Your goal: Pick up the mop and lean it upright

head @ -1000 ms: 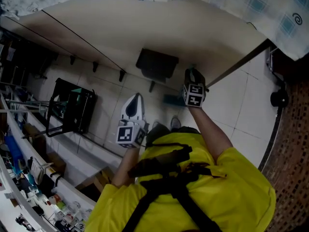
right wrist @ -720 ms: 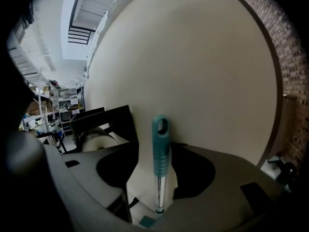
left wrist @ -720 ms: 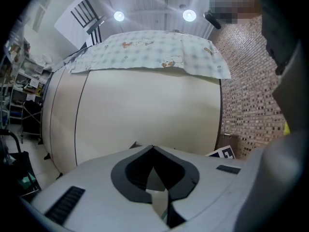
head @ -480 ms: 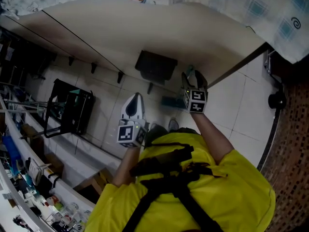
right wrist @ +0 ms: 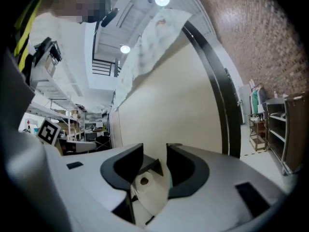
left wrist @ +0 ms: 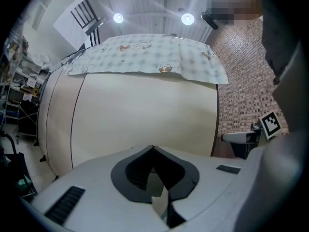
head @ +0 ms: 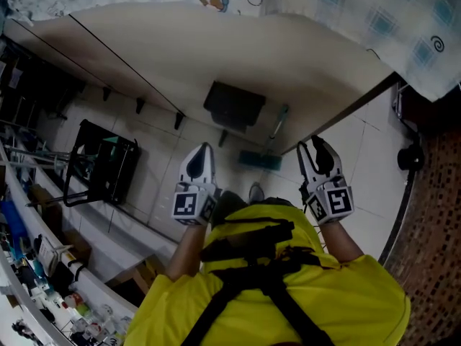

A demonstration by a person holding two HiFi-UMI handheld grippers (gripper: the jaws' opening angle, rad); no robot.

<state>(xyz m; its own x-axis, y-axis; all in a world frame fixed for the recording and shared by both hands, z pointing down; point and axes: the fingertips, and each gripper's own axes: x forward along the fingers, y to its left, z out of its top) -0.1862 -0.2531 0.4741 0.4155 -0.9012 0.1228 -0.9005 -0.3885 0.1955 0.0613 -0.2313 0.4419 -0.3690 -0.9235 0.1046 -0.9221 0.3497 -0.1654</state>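
You stood before a large cream flat panel (head: 216, 56), which filled the upper half of the head view, with a pale checked cloth bearing cartoon prints (head: 346, 6) draped over its far edge. White tiled floor (head: 360, 157) lay beneath it, bordered on your right by a brown brick-patterned surface (head: 432, 229) and on your left by cluttered white shelving (head: 43, 265). A black wire-framed trolley (head: 108, 161) stood on the tiles to your left, and a dark rectangular box-like object (head: 234, 105) sat at the foot of the panel; its nature could not be determined. The mop with a pale handle and teal flat head (head: 261, 160) stood just right of that object, with its head on the floor in front of you and its handle rising to the panel's lower edge, where it appeared to rest; neither gripper touched it. Your left gripper (head: 202, 148), white with dark pads, was held left of the mop with its jaws fully together and nothing between them. Your right gripper (head: 315, 146) was held to the right of the mop and clear of the handle; its jaws stood partly apart and were closing, with only the cream panel visible through the gap.
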